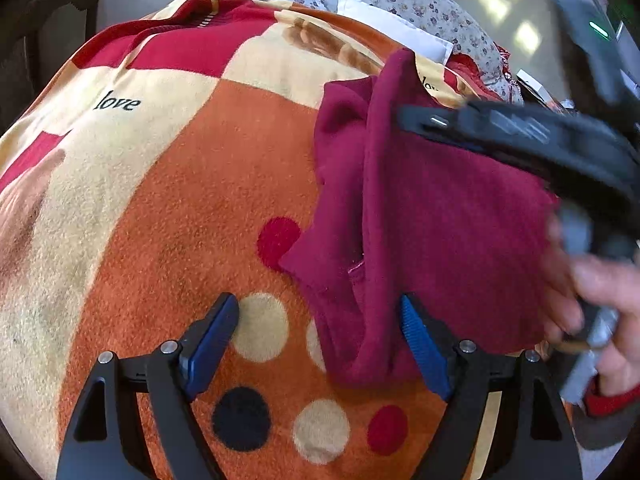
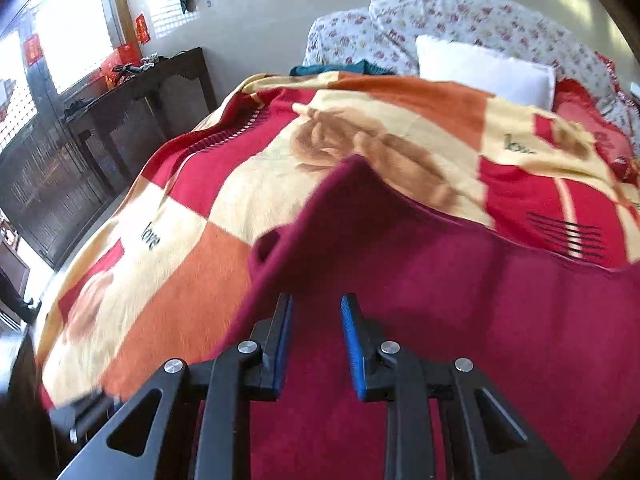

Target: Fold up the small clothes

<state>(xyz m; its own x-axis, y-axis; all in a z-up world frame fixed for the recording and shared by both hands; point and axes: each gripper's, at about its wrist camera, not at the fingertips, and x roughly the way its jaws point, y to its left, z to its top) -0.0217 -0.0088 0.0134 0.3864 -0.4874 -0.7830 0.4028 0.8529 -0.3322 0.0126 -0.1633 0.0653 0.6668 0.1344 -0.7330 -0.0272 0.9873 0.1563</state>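
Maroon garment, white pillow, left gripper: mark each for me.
maroon garment (image 1: 460, 216), left wrist view, on its broad flat panel.
white pillow (image 2: 484, 70), right wrist view, on its front face.
left gripper (image 1: 320, 340), left wrist view, midway between the blue fingertips, jaws wide apart.

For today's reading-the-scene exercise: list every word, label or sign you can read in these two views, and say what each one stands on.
"love": black script on the blanket, on a cream patch, left side.
"love": the same word in the right wrist view.
Partly hidden script near the maroon garment: unreadable.
Red wall signs: too small to read.
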